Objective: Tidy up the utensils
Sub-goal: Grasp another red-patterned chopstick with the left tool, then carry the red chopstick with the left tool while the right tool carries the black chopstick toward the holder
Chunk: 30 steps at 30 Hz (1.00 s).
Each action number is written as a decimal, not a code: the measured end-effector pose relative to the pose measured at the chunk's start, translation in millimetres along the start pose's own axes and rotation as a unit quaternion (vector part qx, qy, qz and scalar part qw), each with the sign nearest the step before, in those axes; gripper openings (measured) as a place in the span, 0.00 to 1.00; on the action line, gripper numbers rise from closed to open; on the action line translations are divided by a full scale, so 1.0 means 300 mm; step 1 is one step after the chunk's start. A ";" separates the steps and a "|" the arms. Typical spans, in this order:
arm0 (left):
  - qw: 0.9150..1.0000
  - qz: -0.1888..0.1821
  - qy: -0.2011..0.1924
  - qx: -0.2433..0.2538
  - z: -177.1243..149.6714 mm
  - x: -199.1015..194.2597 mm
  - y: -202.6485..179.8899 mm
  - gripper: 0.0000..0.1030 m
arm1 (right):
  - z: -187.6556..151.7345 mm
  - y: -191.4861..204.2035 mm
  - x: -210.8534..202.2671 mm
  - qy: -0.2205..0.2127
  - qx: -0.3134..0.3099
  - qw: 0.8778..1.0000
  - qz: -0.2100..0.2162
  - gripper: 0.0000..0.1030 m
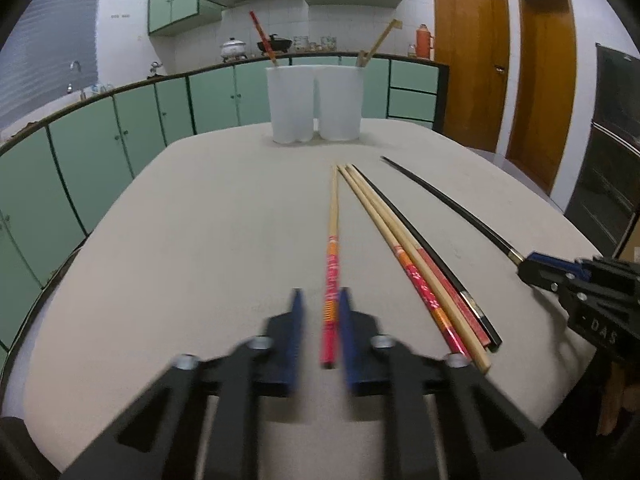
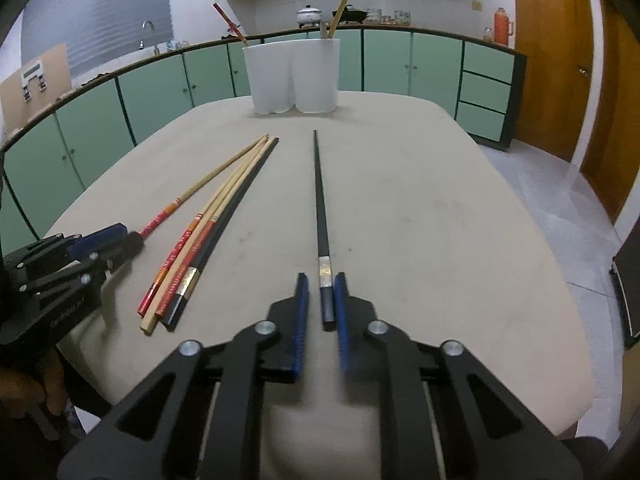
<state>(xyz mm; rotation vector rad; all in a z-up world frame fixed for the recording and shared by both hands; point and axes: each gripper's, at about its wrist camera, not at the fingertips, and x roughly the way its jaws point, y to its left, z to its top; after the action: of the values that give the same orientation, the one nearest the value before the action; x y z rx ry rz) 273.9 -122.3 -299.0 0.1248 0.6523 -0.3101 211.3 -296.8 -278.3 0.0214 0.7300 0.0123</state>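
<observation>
A red-handled wooden chopstick lies on the beige table, its handle end between the blue fingers of my left gripper, which is open around it. A black chopstick lies with its end between the fingers of my right gripper, also open. A bunch of three chopsticks, two wooden and one black, lies between them; it also shows in the right wrist view. Two white holder cups stand at the far end, one with a red chopstick, the other with a wooden one.
The table edge curves close on both sides. Green kitchen cabinets run behind the table, wooden doors stand at the right. In the right wrist view, the left gripper sits at the table's left edge.
</observation>
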 end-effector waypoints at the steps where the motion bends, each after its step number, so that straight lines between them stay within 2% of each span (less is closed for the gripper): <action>1: 1.000 0.002 -0.001 -0.005 0.000 0.001 0.007 0.07 | -0.001 0.006 -0.001 -0.002 0.001 1.000 -0.013 0.06; 5: 0.999 0.027 -0.004 -0.026 -0.004 -0.010 0.038 0.06 | -0.002 0.004 -0.001 -0.004 0.014 0.999 -0.032 0.06; 9: 0.999 0.033 0.011 -0.028 -0.009 -0.020 0.058 0.07 | -0.002 -0.004 -0.004 -0.002 0.020 1.000 -0.014 0.11; 11: 0.999 0.029 0.019 -0.023 -0.013 -0.030 0.060 0.16 | -0.006 -0.008 -0.013 0.000 0.023 1.000 -0.008 0.13; 12: 0.999 0.026 0.021 -0.022 -0.018 -0.034 0.061 0.30 | -0.009 -0.013 -0.017 0.002 0.026 1.000 -0.004 0.16; 13: 0.999 0.026 0.022 -0.022 -0.023 -0.038 0.061 0.37 | -0.013 -0.015 -0.020 0.002 0.026 1.000 -0.003 0.16; 14: 0.999 0.022 0.022 -0.022 -0.027 -0.041 0.063 0.37 | -0.015 -0.017 -0.020 0.002 0.027 1.000 -0.002 0.16; 16: 0.999 0.019 0.022 -0.022 -0.024 -0.037 0.066 0.35 | -0.011 -0.018 -0.013 0.004 0.028 1.000 0.001 0.16; 17: 0.999 0.016 0.022 -0.024 -0.020 -0.035 0.068 0.30 | -0.008 -0.016 -0.011 0.006 0.028 1.000 0.002 0.14; 18: 0.999 0.013 0.025 -0.026 -0.015 -0.031 0.070 0.16 | -0.003 -0.017 -0.007 0.008 0.028 1.000 0.004 0.07; 19: 0.999 0.007 0.029 -0.027 -0.008 -0.029 0.071 0.07 | 0.001 -0.017 -0.006 0.011 0.028 1.000 0.004 0.06; 26: 0.996 -0.015 0.052 -0.065 0.044 -0.092 0.100 0.06 | 0.044 -0.027 -0.111 -0.004 0.038 0.999 0.021 0.06; 30: 0.996 -0.018 0.039 -0.075 0.126 -0.187 0.123 0.06 | 0.112 -0.031 -0.242 -0.037 0.041 0.998 0.032 0.06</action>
<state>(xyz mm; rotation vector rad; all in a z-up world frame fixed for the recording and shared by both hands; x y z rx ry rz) 265.4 -81.7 -234.1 -0.0193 0.7531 -0.2909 179.6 -307.9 -204.9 0.1224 0.6543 0.0420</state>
